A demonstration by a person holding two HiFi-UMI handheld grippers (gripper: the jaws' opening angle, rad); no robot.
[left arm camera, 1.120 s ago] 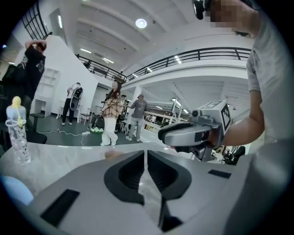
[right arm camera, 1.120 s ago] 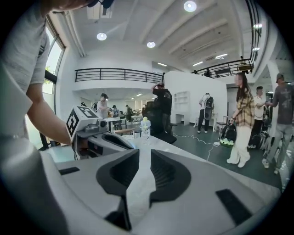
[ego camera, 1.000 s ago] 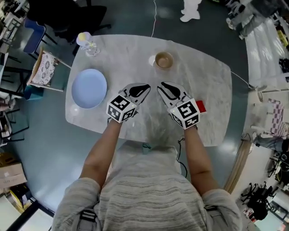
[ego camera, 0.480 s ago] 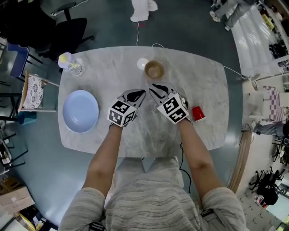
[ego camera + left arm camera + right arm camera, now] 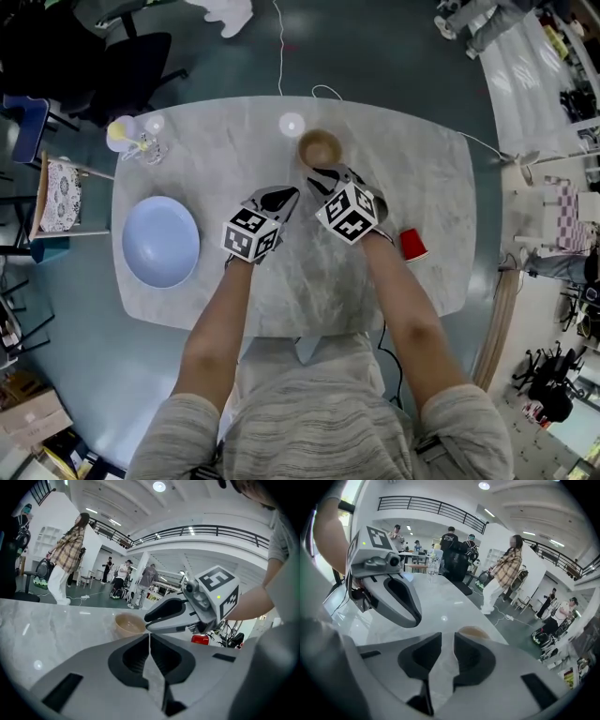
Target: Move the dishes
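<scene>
Jaws of right gripper (image 5: pixel 454 637): stood a narrow gap apart, with only bare marble showing through; nothing was held.
Jaws of left gripper (image 5: pixel 149 635): the tips met in a thin seam, closed on nothing.
Bowl (image 5: pixel 320 148): tan, upright, at the upper centre of the head view near the far edge of the table (image 5: pixel 431 178). In the right gripper view its rim peeped just above the right-hand jaw.
Key relation: the bowl lay just ahead of the right gripper's tips and slightly right of the line they pointed along, near but not touching. Being round, it offered no long axis to line up with.
Nearer hand: the right, clearly. The left gripper's tips sat lower in the head view, left of the bowl.
Plate (image 5: pixel 159 241): pale blue, flat at mid left of the head view, well apart from both grippers, on the left gripper's side.
Red cup (image 5: pixel 412 244): beside the right forearm, toward the right of the head view.
Glass (image 5: pixel 141 142): at the table's upper left corner, something yellow in it.
Step in hand: probably the right gripper's approach to the bowl. That narrow gap suited the rim wall, not the whole bowl.
</scene>
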